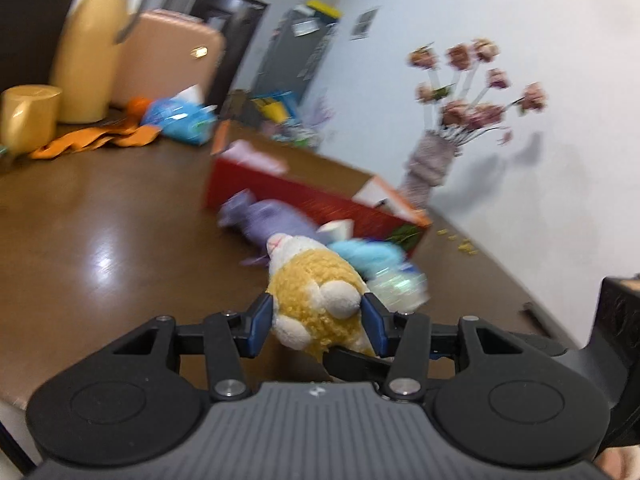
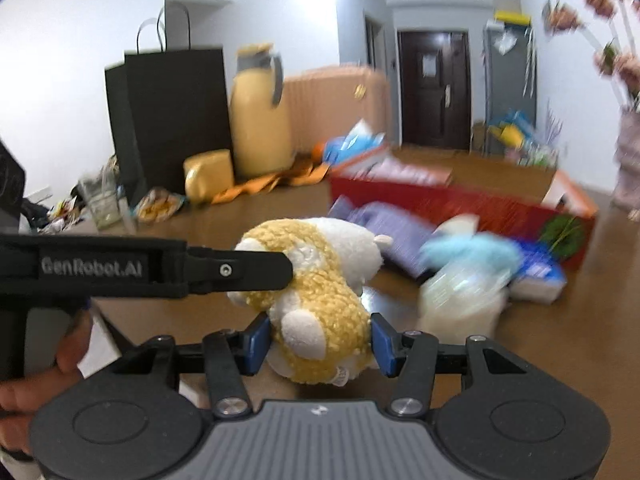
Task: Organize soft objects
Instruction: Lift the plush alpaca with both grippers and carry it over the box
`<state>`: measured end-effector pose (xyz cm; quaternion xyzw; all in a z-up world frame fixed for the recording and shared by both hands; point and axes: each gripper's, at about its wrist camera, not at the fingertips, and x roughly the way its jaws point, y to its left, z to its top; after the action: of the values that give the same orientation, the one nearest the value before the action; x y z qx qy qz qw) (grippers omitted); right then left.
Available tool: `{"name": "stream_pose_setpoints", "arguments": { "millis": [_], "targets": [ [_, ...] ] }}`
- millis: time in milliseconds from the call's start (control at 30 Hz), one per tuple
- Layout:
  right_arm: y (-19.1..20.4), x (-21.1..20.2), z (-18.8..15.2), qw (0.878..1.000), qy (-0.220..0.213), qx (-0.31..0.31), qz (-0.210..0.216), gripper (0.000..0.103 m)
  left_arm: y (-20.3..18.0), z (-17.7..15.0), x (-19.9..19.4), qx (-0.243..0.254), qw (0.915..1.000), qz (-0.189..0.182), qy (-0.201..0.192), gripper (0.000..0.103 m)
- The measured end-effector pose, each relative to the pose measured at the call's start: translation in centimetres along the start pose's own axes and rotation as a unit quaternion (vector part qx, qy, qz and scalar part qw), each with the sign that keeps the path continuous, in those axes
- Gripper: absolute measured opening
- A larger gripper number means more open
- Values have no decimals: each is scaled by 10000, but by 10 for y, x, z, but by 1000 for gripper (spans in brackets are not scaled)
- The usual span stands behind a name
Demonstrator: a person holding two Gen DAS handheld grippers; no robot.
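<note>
Both the left gripper (image 1: 317, 322) and right gripper (image 2: 319, 344) clamp the plush toy (image 1: 316, 292). Purple pouch (image 1: 276, 222), blue toy (image 1: 366, 254) and red box (image 1: 320, 204) sit just behind on the table (image 1: 100, 220).

Brown table (image 2: 200, 240) – red box (image 2: 460, 200), purple plush (image 2: 392, 224), yellow jug (image 2: 260, 120), black bag (image 2: 176, 116) on it

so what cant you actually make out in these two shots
- Red box contents: both views, its near wall hides the inside.
- Light blue soft thing and clear packet: motion blur, identity unclear.
- Plush toy underside: hidden by itself and the right gripper.
- Left gripper far pad contact: fleece covers it.
- Vase: right wrist view, cut by the edge.
</note>
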<state>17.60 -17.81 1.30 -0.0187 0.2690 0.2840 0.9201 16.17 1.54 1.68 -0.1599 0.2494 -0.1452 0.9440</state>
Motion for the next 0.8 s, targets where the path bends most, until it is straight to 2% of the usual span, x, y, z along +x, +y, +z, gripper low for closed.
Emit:
{"name": "stream_pose_setpoints", "arguments": {
  "millis": [133, 167, 233, 333, 400, 500, 567, 633, 667, 733, 800],
  "targets": [
    [11, 8, -7, 9996, 95, -235, -121, 58, 14, -3, -2, -57, 9998, 69, 176, 51],
    [10, 5, -7, 9995, 94, -249, -149, 60, 18, -1, -2, -22, 9996, 18, 282, 58],
    [10, -2, -10, 9995, 66, -184, -234, 61, 27, 6, -3, -96, 9992, -71, 391, 65],
    [1, -20, -12, 9997, -113, 98, -183, 65, 37, 19, -7, -285, 9989, -216, 288, 65],
    [-12, -32, -10, 9982, -307, 516, -31, 74, 39, 28, -4, -351, 9988, -233, 251, 65],
    [-24, -38, -7, 9952, -327, 924, 72, 74, 33, 35, 14, -212, 9989, -281, 322, 62],
    [-30, -35, -8, 9927, -229, 1183, 92, 73, 30, 34, 29, -167, 9984, -83, 539, 50],
    [-39, -33, -15, 9867, -181, 1597, 243, 66, 31, 29, 32, -343, 9980, -126, 519, 49],
    [-42, -30, -18, 9841, -144, 1744, 315, 59, 32, 27, 31, -416, 9976, -168, 529, 48],
    [-50, -23, -25, 9766, -127, 2084, 524, 58, 35, 23, 27, -633, 9965, -178, 511, 46],
    [-56, -19, -28, 9717, -167, 2293, 537, 54, 37, 19, 22, -853, 9945, -231, 559, 45]
  ]
}}
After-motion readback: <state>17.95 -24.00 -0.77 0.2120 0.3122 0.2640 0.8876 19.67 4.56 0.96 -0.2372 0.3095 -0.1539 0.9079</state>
